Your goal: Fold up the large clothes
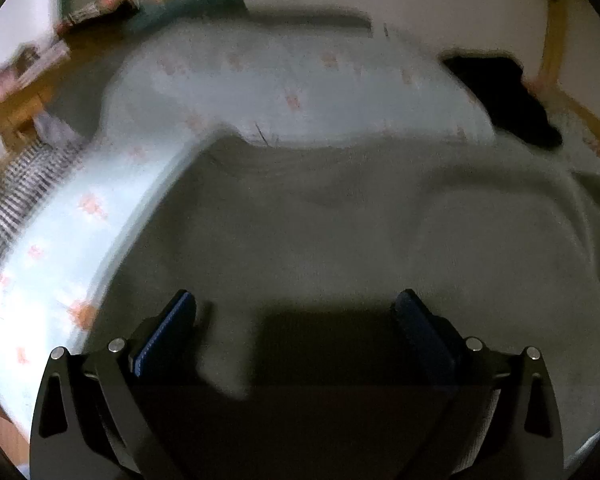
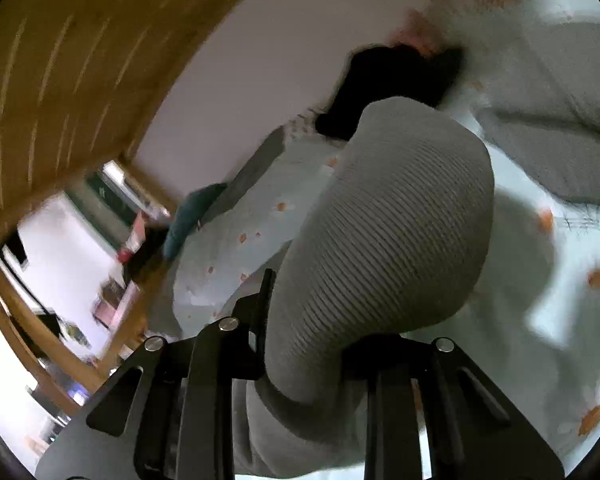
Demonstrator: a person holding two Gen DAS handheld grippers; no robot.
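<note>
A large grey sweater (image 1: 340, 216) lies spread on a pale blue bedsheet with orange flowers (image 1: 260, 76). My left gripper (image 1: 296, 312) hovers just over the sweater, jaws wide open and empty, blue pads (image 1: 168, 328) showing. In the right wrist view my right gripper (image 2: 308, 344) is shut on the sweater's ribbed grey cuff (image 2: 388, 220), which bulges up between the fingers and hides the tips. The rest of the sweater (image 2: 560, 140) lies on the sheet (image 2: 540, 320) at upper right.
A black garment (image 1: 504, 96) lies at the far right of the bed, also in the right wrist view (image 2: 384, 84). A teal pillow (image 1: 188, 4) is at the head. A striped cloth (image 1: 16, 196) lies left. Wooden furniture (image 2: 60, 60) and white wall surround the bed.
</note>
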